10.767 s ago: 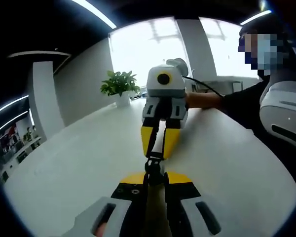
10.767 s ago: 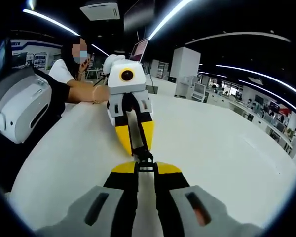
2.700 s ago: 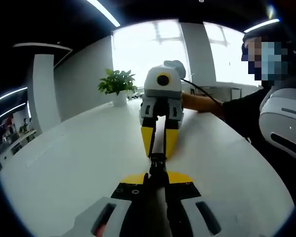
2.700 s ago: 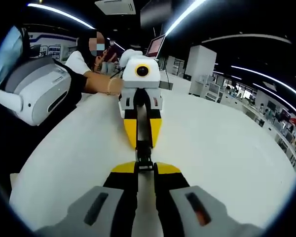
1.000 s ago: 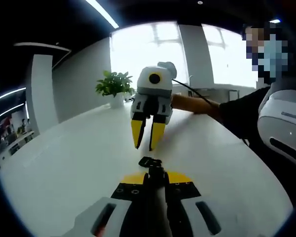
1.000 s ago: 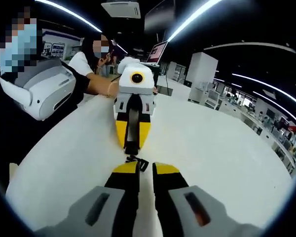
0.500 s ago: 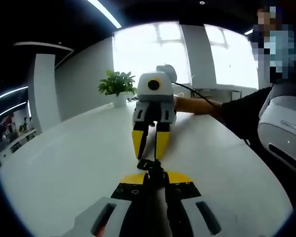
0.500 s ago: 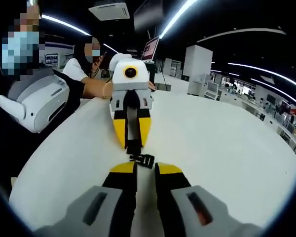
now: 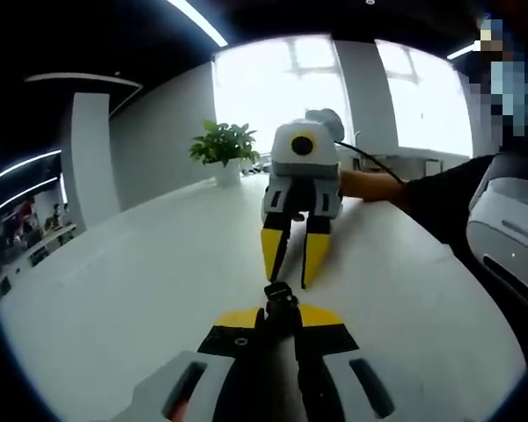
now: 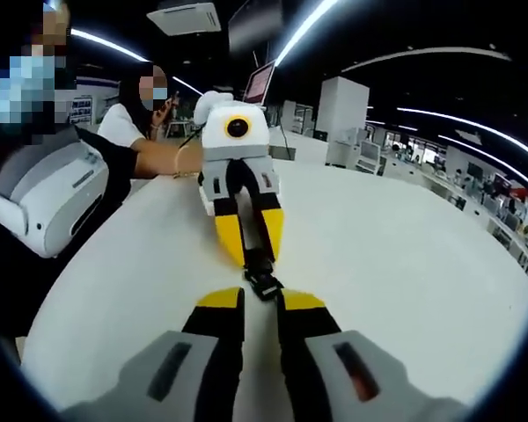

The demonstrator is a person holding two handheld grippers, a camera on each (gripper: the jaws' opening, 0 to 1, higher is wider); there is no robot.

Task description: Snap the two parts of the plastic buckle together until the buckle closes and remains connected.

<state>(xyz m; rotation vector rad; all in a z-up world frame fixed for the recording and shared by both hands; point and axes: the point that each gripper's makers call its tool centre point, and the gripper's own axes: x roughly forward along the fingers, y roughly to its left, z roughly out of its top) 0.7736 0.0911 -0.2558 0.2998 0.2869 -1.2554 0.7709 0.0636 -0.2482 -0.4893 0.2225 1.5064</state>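
Over the smooth, glossy white table (image 9: 123, 290), the left gripper (image 9: 279, 318) has its yellow-tipped jaws pressed tight on the small black plastic buckle (image 9: 280, 297), which sticks out just beyond them with a grey strap trailing back between the jaws. In the right gripper view the buckle (image 10: 263, 281), a ribbed, blocky piece, sits just ahead of the right gripper (image 10: 261, 301), whose jaws stand parted around nothing. A leafy potted plant (image 9: 225, 149) stands at the far edge.

Yellow-tipped grey claw (image 10: 261, 303), black sleeve (image 9: 444, 189)
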